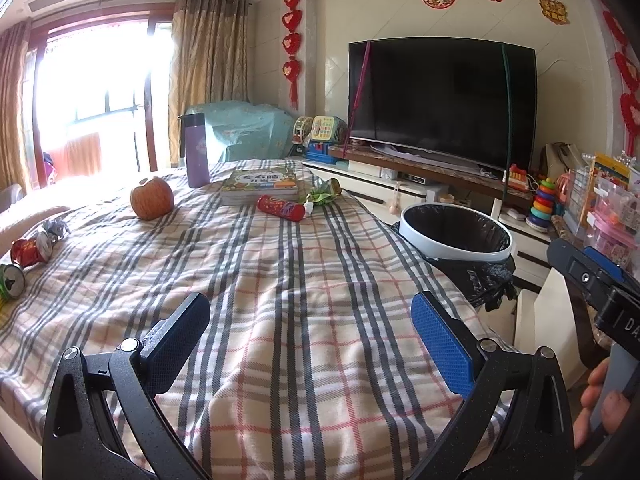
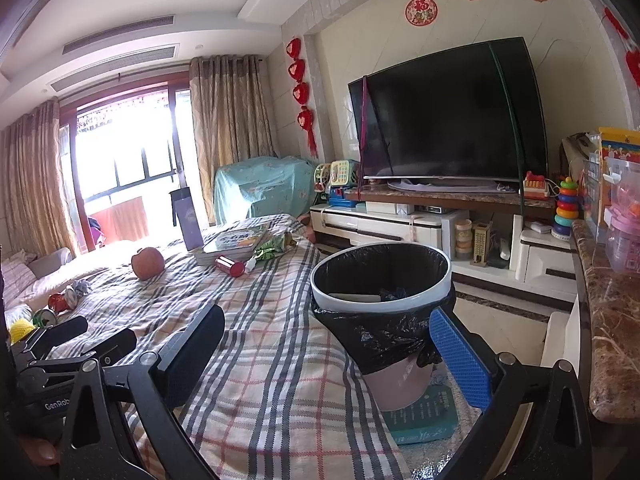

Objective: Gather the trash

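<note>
Trash sits on the plaid-blanketed table (image 1: 280,280): two crushed cans at the left edge, red (image 1: 30,250) and green (image 1: 11,280), one crumpled foil scrap (image 1: 56,229), one red cylindrical tube (image 1: 281,208), one green wrapper (image 1: 324,194). One white-rimmed bin with a black liner (image 2: 380,300) stands just beside the table's right edge, likely for short drops. Non-trash: one apple (image 1: 152,198), one purple flask (image 1: 196,150), one book stack (image 1: 260,186). Left gripper (image 1: 312,348) and right gripper (image 2: 328,356) are both spread wide, empty, hovering above the near blanket.
</note>
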A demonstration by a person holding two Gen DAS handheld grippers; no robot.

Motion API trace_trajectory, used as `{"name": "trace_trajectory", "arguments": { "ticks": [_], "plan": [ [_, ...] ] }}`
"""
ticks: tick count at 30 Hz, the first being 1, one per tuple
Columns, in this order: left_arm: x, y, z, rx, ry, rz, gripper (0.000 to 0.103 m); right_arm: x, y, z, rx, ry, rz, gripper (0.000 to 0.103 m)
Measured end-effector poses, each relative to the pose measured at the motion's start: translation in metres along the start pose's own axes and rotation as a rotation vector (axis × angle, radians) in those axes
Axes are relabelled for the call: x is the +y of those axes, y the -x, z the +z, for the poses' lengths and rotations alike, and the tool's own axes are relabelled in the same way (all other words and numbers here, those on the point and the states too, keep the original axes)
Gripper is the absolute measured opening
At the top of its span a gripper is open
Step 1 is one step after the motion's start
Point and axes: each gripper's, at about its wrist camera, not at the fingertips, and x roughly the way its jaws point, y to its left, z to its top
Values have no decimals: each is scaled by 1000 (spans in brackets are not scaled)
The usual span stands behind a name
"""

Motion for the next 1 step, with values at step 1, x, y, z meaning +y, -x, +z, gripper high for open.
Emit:
{"name": "trace_trajectory", "arguments": {
  "ticks": [1],
  "plan": [
    [-1, 1, 0, -1, 0, -5, 103, 0, -1, 0, 3, 0, 0, 103]
  ]
}}
